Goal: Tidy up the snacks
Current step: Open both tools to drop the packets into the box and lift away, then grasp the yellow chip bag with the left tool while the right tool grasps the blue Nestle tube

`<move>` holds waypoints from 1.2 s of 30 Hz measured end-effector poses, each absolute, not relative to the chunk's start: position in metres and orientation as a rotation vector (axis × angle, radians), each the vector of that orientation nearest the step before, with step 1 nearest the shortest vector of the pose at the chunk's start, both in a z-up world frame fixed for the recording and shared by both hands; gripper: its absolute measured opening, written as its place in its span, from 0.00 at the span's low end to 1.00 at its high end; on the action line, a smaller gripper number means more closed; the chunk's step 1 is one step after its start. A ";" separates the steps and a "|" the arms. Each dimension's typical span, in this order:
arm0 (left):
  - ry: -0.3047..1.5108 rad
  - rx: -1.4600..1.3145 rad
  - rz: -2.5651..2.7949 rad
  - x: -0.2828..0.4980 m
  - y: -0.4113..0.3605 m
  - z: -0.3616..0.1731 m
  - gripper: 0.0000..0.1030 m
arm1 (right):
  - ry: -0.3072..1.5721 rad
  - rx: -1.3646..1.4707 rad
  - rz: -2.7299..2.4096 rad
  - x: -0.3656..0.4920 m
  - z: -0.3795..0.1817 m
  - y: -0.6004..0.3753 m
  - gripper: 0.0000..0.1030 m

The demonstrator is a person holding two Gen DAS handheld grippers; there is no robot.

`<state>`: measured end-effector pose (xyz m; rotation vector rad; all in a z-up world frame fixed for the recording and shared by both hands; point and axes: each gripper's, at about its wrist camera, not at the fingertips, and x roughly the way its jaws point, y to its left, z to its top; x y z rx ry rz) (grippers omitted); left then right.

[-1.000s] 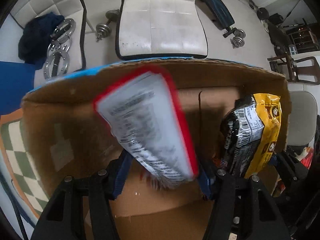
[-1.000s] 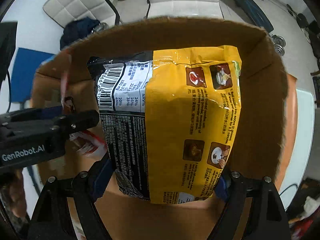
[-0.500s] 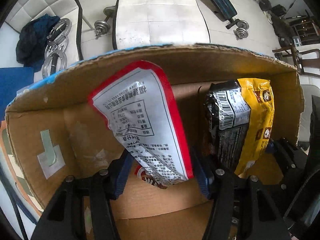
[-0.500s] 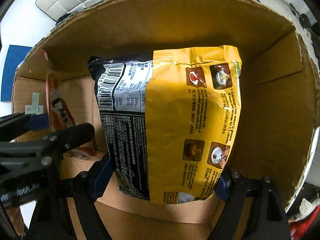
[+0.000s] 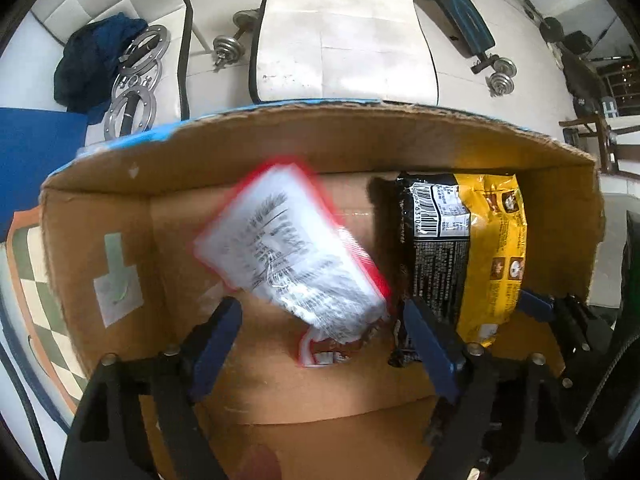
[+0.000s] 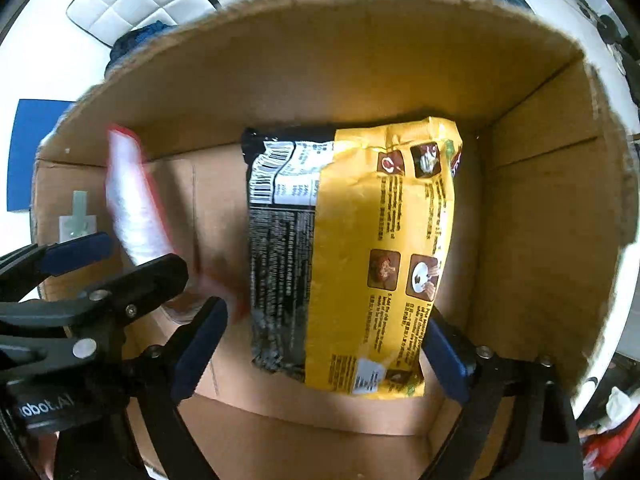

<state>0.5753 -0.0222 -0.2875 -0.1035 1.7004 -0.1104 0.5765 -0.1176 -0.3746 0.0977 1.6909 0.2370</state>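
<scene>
**Two packets going into the box, both sets of fingers letting go**

Two snack packets sit inside the cardboard box (image 5: 100,216), each under its own gripper.

Left side: red-edged white packet (image 5: 288,248), blurred, tilted, long axis running from the box's far-left area down toward its near middle. Left gripper (image 5: 320,320) points down into the box; its jaws are opening, the blue pads (image 5: 216,340) apart on either side of the packet's lower end and not pressing it. Packet looks to be dropping or tipping toward the floor of the box; cannot tell whether it has landed.

Right side: yellow-and-black noodle packet (image 6: 360,248) stands nearly upright by the box's right wall, long axis running from the near edge to the far wall. Right gripper (image 6: 324,344) directly over its lower end, jaws opening; the left pad clearly clear of it, the right pad just beside the packet's edge, contact uncertain.

Judgement: both packets lie straight ahead of their own fingers, so the next move is a straight lift out, each hand clearing its own packet. Risk: the red packet tipping against the noodle packet beside it.
</scene>
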 end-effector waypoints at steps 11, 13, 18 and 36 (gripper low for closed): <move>1.596 -0.123 -0.087 0.536 -0.011 -0.240 0.94 | 1.596 0.037 0.189 0.544 -0.318 -0.120 1.00; 1.564 -0.117 -0.065 0.526 -0.008 -0.229 0.94 | 1.581 0.038 0.189 0.535 -0.302 -0.122 1.00; 1.464 -0.122 -0.006 0.494 -0.002 -0.198 0.94 | 1.513 0.054 0.181 0.507 -0.268 -0.128 1.00; 1.167 -0.186 -0.005 0.301 0.004 -0.123 0.92 | 1.241 0.153 0.217 0.345 -0.185 -0.149 1.00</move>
